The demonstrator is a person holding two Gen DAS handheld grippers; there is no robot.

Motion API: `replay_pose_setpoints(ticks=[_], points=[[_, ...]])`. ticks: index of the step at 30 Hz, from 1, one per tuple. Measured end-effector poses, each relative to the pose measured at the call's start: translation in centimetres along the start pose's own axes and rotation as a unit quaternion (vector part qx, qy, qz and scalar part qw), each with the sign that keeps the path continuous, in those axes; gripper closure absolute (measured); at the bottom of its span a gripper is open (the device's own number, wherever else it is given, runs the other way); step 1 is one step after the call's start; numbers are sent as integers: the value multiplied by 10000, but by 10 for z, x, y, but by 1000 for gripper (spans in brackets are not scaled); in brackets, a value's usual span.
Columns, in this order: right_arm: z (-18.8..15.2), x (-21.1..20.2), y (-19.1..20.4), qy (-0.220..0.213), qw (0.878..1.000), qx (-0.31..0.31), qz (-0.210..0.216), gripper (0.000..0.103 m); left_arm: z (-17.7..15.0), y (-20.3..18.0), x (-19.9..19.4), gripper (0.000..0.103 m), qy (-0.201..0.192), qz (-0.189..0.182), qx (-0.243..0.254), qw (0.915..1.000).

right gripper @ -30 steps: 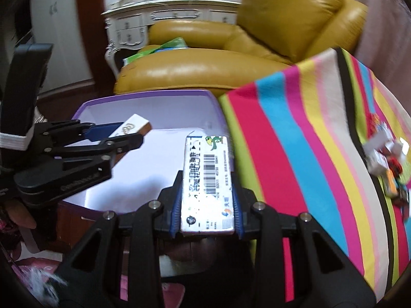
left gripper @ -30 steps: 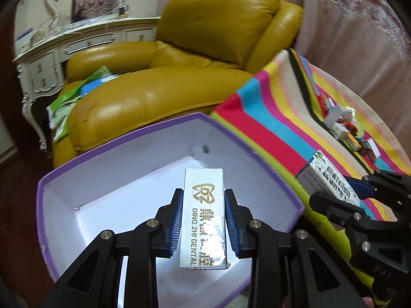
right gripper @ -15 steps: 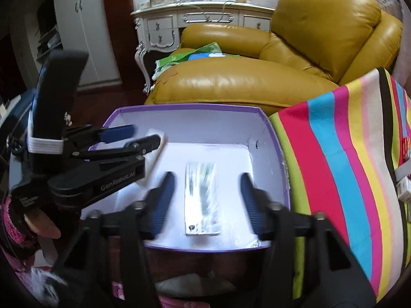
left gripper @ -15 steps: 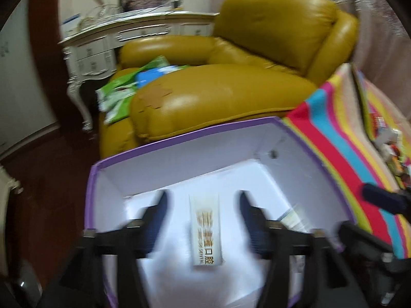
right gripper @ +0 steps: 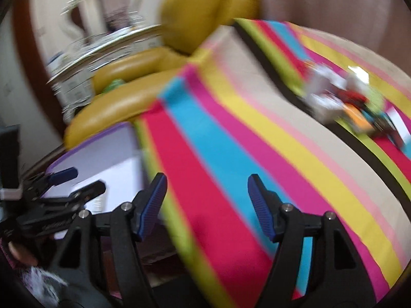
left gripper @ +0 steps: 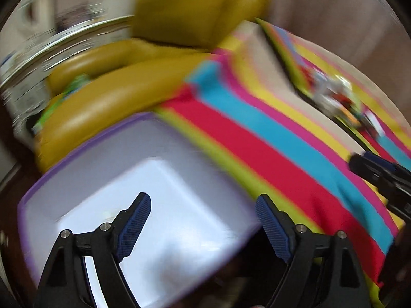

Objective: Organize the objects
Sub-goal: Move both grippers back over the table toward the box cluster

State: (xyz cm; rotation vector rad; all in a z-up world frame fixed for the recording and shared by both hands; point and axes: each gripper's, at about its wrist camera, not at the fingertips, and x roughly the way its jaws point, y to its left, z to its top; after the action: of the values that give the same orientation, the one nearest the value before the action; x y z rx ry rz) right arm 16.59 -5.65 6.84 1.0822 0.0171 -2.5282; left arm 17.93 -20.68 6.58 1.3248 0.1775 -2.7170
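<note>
Both views are motion-blurred. My left gripper hangs over the right part of the purple-rimmed white box, its jaws opening with nothing between them. My right gripper is over the striped cloth beside the box, its jaws also opening and empty. A pile of small boxes and objects lies further along the cloth, seen in the left wrist view as a pile. Only a blurred pale patch shows inside the box. The left gripper also appears at the left of the right wrist view.
A mustard-yellow leather armchair stands behind the box, with green packets on its seat. A white ornate dresser is at the back left. The striped cloth covers a wide surface to the right.
Both grippers let go of their cartons, which dropped into the box. Both jaws spread wide, and both views have swung right toward the striped cloth.
</note>
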Motion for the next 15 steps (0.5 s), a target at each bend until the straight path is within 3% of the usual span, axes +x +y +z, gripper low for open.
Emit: replay_pose_setpoints(ticks=[4, 8, 12, 15], points=[[-15, -9, -76, 79, 9943, 804, -701, 34, 23, -87, 38, 18, 122, -431, 878, 9951], [-34, -18, -145, 114, 9829, 1317, -1280, 34, 52, -156, 83, 18, 207, -669, 1174, 9906], [-43, -17, -195, 233, 9742, 1574, -1601, 34, 76, -210, 121, 18, 116, -753, 1513, 9856], [-43, -14, -230, 256, 9668, 1911, -1678, 34, 86, -233, 140, 18, -19, -612, 1815, 9815]])
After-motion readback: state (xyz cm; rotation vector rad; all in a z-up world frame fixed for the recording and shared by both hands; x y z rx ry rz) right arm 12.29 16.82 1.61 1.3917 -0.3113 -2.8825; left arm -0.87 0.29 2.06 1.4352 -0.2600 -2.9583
